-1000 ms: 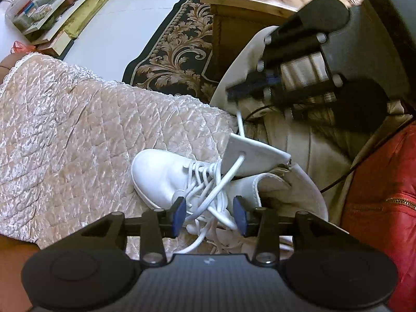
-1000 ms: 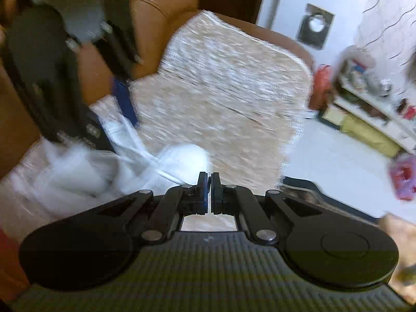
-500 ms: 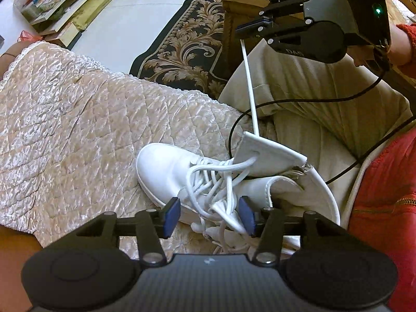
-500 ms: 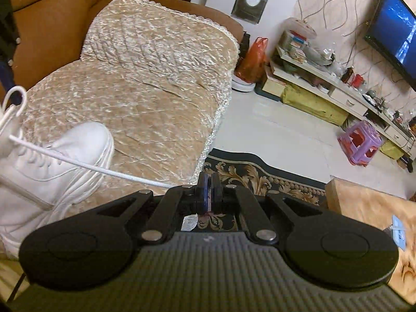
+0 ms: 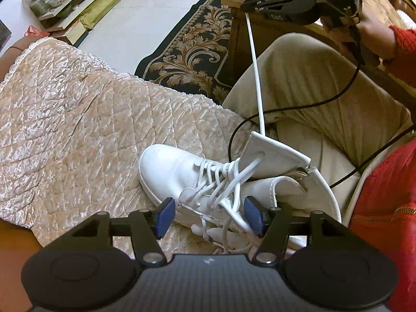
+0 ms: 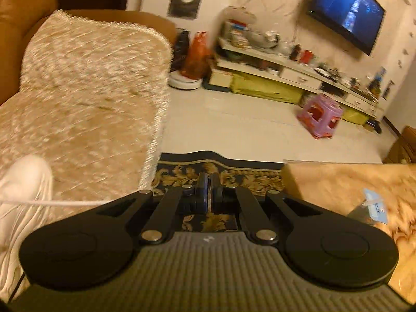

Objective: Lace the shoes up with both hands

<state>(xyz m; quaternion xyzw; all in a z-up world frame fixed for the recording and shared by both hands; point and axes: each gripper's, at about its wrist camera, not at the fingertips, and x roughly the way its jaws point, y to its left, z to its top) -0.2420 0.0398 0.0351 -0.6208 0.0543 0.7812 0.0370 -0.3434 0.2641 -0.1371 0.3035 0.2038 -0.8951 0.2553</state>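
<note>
A white high-top shoe (image 5: 169, 166) lies on the quilted sofa cover (image 5: 65, 119), toe to the left, its side flap (image 5: 275, 153) standing up. My left gripper (image 5: 208, 214) hovers just above the lacing; its jaws are opening, with loose lace loops between the blue pads and nothing pressed. One white lace end (image 5: 256, 78) runs taut from the flap's eyelet up to my right gripper (image 5: 249, 2) over the wooden table's edge. In the right wrist view my right gripper (image 6: 209, 184) is shut on that lace (image 6: 65, 202), its jaws just starting to part; the shoe (image 6: 23, 179) shows blurred at the left.
A person's leg in beige trousers (image 5: 312, 78) lies right of the shoe, with a black cable (image 5: 286, 109) across it. A patterned rug (image 5: 192, 52) and a wooden table (image 6: 351, 182) lie beyond the sofa edge. A purple stool (image 6: 319, 115) stands on the tiled floor.
My right gripper has drawn the lace out of the eyelet, up and away from the shoe toward the table, and it now runs long and taut. My left gripper's jaws have widened over the lacing.
</note>
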